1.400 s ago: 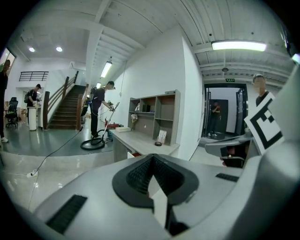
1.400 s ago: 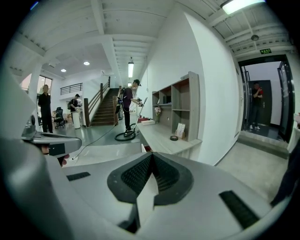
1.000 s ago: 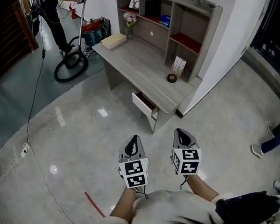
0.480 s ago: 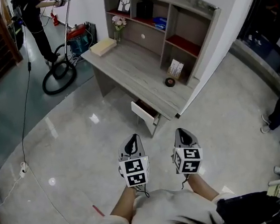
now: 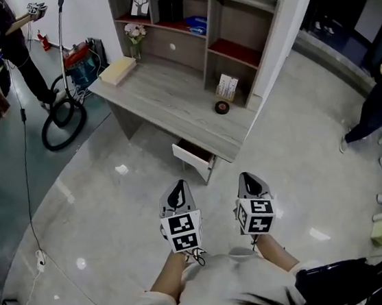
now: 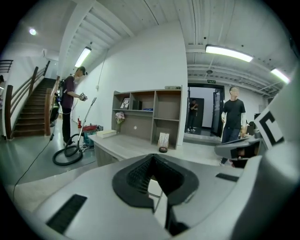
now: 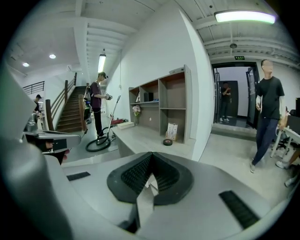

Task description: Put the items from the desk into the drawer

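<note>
A grey wooden desk stands ahead of me, and its small drawer is pulled open at the near right end. On the desktop lie a dark tape roll, a printed card leaning on the shelf unit, a flat beige box and a flower vase. My left gripper and right gripper are held side by side over the floor, well short of the desk. Both are shut and hold nothing. The tape roll and the card also show far off in the gripper views.
A shelf unit rises at the back of the desk. At the far left a person works a vacuum, whose hose and cable lie on the floor. Other people stand at the right. A staircase is at the left.
The desk has shifted left and slightly nearer in the head view as I turned and came closer. Both grippers keep the same pose, shut.
</note>
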### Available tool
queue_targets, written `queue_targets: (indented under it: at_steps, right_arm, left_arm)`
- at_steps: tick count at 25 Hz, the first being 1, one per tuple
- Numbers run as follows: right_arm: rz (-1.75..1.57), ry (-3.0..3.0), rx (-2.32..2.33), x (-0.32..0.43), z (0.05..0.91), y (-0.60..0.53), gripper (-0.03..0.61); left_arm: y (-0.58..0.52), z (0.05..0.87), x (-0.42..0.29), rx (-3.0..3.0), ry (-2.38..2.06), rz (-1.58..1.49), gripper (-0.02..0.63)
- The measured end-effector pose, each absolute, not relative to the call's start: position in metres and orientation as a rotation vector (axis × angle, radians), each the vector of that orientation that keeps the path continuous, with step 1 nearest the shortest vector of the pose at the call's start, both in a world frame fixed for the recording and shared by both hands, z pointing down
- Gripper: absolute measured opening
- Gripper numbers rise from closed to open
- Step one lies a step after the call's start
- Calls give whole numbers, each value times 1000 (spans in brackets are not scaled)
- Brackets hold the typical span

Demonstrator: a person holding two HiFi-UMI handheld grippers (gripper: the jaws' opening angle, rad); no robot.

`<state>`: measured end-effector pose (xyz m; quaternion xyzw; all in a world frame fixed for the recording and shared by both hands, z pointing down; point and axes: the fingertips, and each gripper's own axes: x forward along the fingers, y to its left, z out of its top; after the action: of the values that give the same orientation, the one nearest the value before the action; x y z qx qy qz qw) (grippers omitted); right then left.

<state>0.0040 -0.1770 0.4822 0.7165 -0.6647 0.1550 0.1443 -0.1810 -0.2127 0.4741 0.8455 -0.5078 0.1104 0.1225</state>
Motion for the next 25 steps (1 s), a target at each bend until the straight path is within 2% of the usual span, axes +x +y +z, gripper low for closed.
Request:
queue_targets:
  at_steps: [12,25]
  right_arm:
    - [502,-1838,2113,32,494,-196,-2]
    - [510,-2036,1984,33,503,-291,0]
  left_arm:
    - [-249,477,-149,2517,-1392,350,-3]
    - [-315,495,-137,2381,-1487,356,-3]
